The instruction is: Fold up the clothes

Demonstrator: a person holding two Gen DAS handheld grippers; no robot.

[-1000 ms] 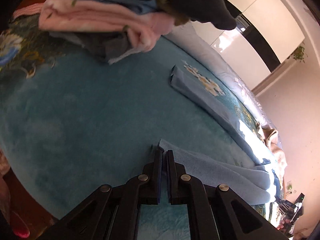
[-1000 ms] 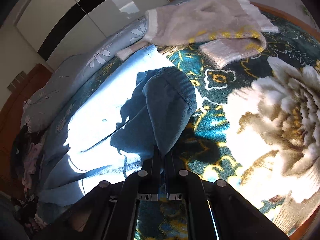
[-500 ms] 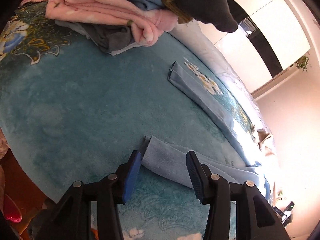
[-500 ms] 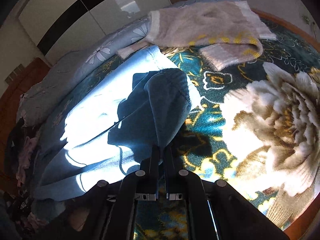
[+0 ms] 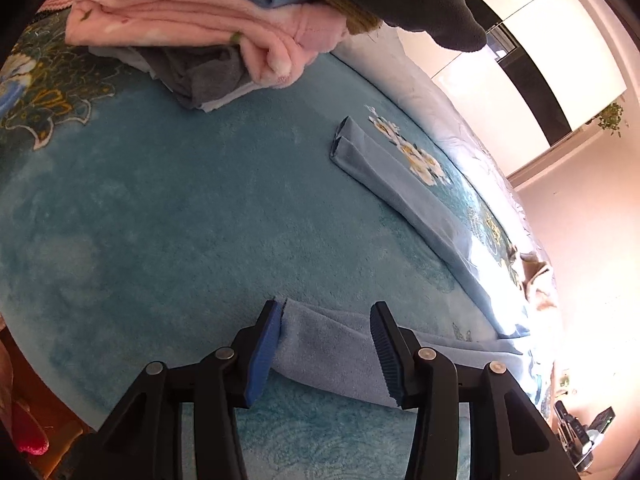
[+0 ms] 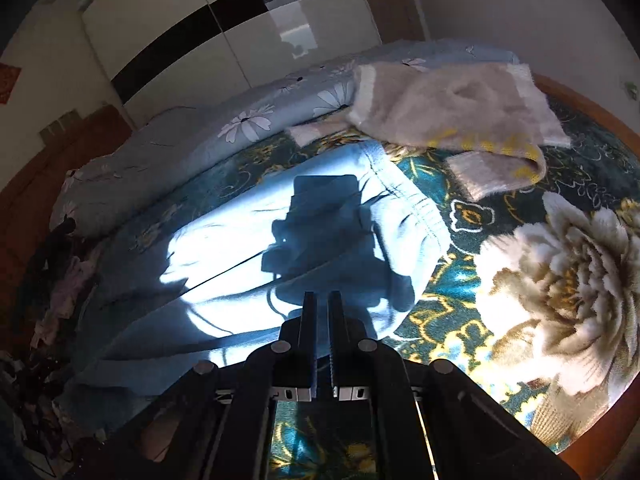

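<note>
- Between the spread fingers of the left gripper (image 5: 326, 346), in the left wrist view, the hem end of a light blue trouser leg (image 5: 340, 354) is seen lying flat on the teal blanket (image 5: 180, 216); the left blue pad is just beside the fabric edge, and nothing is pinched.
- Ahead and to the right of this claw, a second blue trouser leg (image 5: 404, 184) is stretched across the blanket, well apart from the fingers.
- Far ahead and to the left, a stack of folded clothes (image 5: 208, 28) with a pink garment is seen at the blanket's edge.
- Directly ahead of the right gripper (image 6: 322, 300), in the right wrist view, the waistband part of the light blue trousers (image 6: 280, 248) is spread on the floral blanket (image 6: 540, 280), partly sunlit and crossed by the tool's shadow.
- The right fingers are pressed nearly together; whether cloth is pinched between them cannot be told.
- Farther ahead and to the right, a beige fuzzy sweater (image 6: 452, 108) is laid near the waistband.
</note>
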